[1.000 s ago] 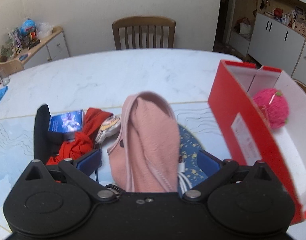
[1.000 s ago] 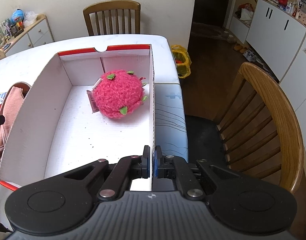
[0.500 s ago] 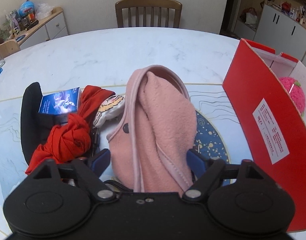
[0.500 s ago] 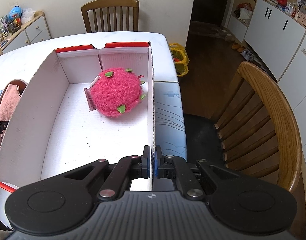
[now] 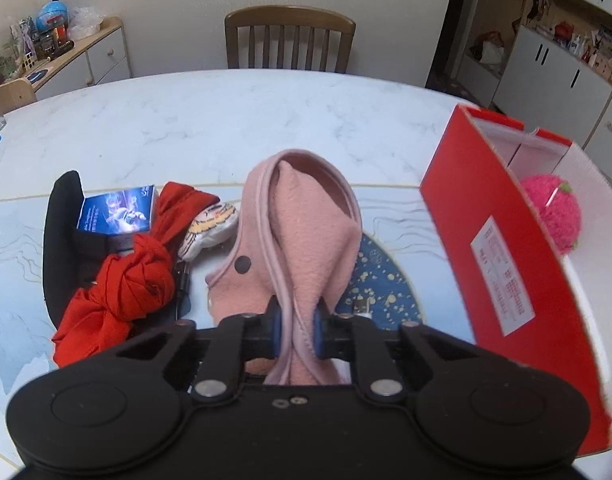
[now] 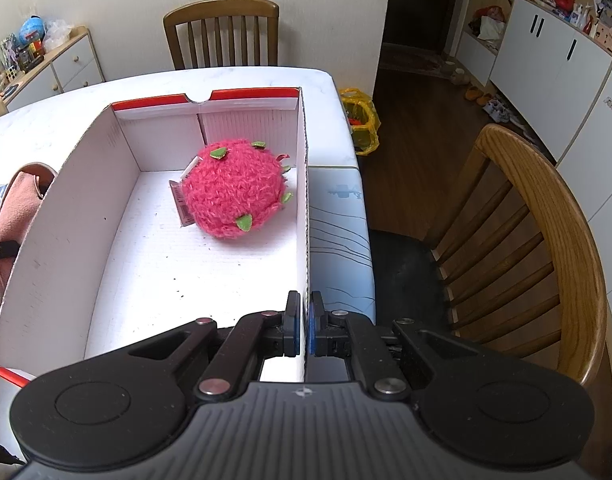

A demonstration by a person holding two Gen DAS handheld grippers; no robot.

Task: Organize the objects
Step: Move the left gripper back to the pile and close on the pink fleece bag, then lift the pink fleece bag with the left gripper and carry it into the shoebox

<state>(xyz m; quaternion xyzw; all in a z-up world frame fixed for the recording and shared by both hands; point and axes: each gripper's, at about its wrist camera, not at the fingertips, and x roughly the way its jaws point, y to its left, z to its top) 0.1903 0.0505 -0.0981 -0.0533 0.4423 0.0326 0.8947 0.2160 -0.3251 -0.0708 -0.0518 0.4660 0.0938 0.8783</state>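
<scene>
My left gripper (image 5: 298,330) is shut on a pink fleece cloth (image 5: 302,220) that stands up in front of it over the table. A red cardboard box (image 5: 502,264) with white inside stands to its right. In the right wrist view the box (image 6: 54,240) holds a fuzzy pink plush ball (image 6: 234,192) with green leaves near its far end. My right gripper (image 6: 305,330) is shut on the box's right wall at the near end. The pink cloth (image 6: 14,208) shows left of the box.
Left of the pink cloth lie a red knotted cloth (image 5: 126,280), a black item (image 5: 60,240), a blue packet (image 5: 116,210) and a small striped plush (image 5: 208,226). A wooden chair (image 6: 522,248) stands right of the table; another chair (image 5: 288,42) is at the far side.
My left gripper has closed on the pink cloth, which it stood open around before. The right gripper stays on the box wall.
</scene>
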